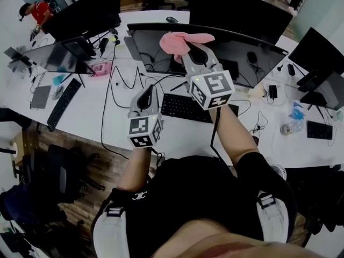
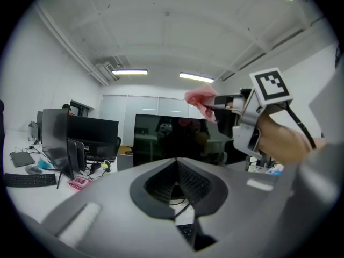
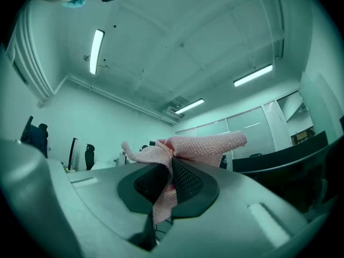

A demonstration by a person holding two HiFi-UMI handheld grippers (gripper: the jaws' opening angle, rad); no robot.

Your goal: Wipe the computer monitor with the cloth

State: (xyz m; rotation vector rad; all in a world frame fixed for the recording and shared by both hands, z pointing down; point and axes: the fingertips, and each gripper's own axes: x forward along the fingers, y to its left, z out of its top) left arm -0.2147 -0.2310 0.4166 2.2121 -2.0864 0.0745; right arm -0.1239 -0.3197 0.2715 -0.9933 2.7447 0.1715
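A wide dark monitor stands on the white desk, its screen off; it also shows in the left gripper view as the monitor. My right gripper is raised near the monitor's top edge, shut on a pink knitted cloth. The same cloth bunches out between the jaws in the right gripper view, and the cloth shows high in the left gripper view. My left gripper hangs lower, in front of the monitor's left part, shut with nothing between its jaws.
A black keyboard lies under the monitor, with cables trailing left. Other monitors stand behind and to the left, another keyboard at left. A water bottle and small items sit at right. A person in red is far left.
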